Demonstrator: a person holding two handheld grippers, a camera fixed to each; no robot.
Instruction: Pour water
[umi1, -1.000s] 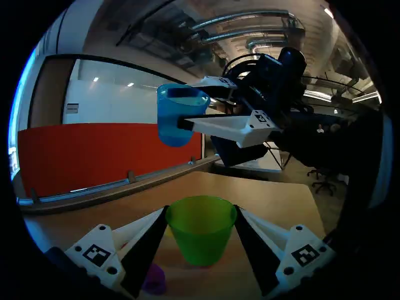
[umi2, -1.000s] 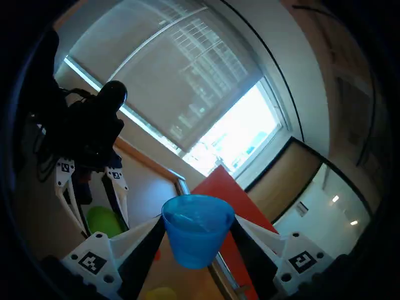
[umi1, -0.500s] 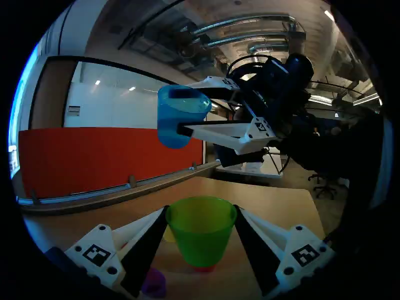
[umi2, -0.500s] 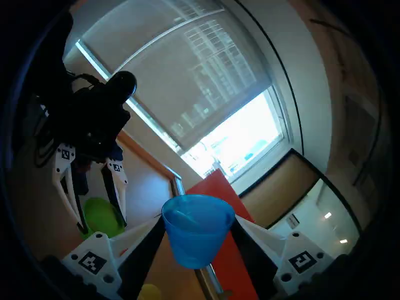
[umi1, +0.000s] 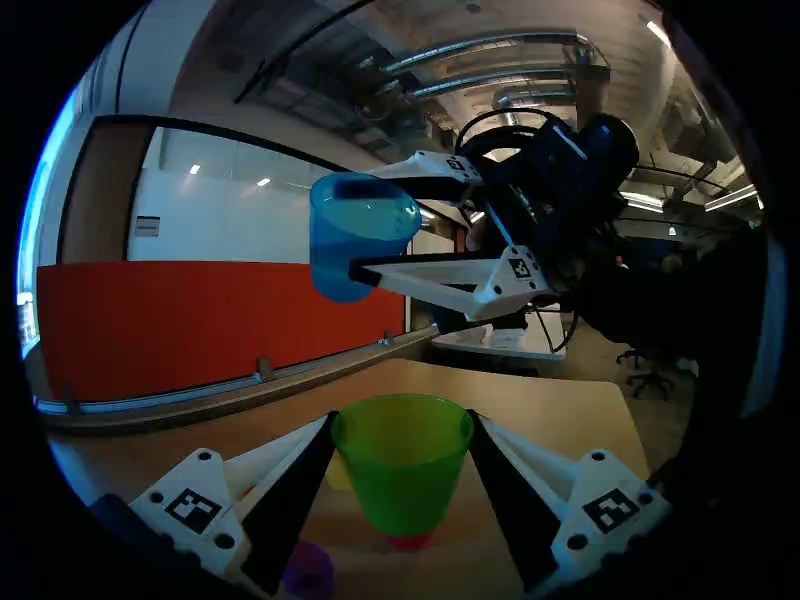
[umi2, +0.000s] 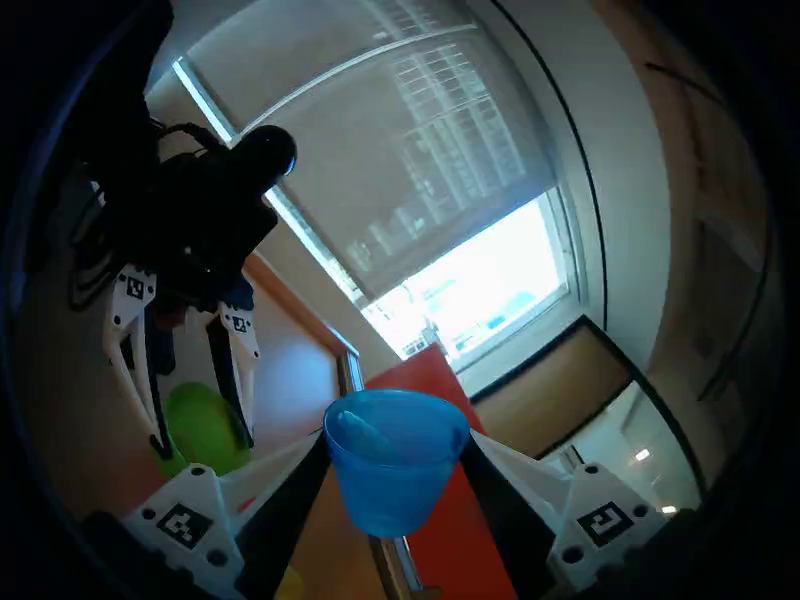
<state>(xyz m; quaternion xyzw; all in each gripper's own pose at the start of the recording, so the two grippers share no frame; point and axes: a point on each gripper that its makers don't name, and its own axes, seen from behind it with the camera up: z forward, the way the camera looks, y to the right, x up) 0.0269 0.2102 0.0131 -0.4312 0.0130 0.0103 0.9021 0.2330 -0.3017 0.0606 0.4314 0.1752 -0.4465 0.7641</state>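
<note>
Clamping a green cup (umi1: 402, 470) between both fingers, the left hand-held gripper (umi1: 400, 425) is holding it upright over the wooden surface (umi1: 560, 400); the right hand-held gripper (umi2: 397, 440) is gripping a blue cup (umi2: 395, 480) on both sides, hanging higher, ahead of the left one

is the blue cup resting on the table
No, the right gripper holds the blue cup in the air, well above the wooden table.

Translucent glossy plastic: green cup (umi1: 402, 460), blue cup (umi2: 396, 475). Smooth matt wood: table (umi1: 560, 400).
</note>
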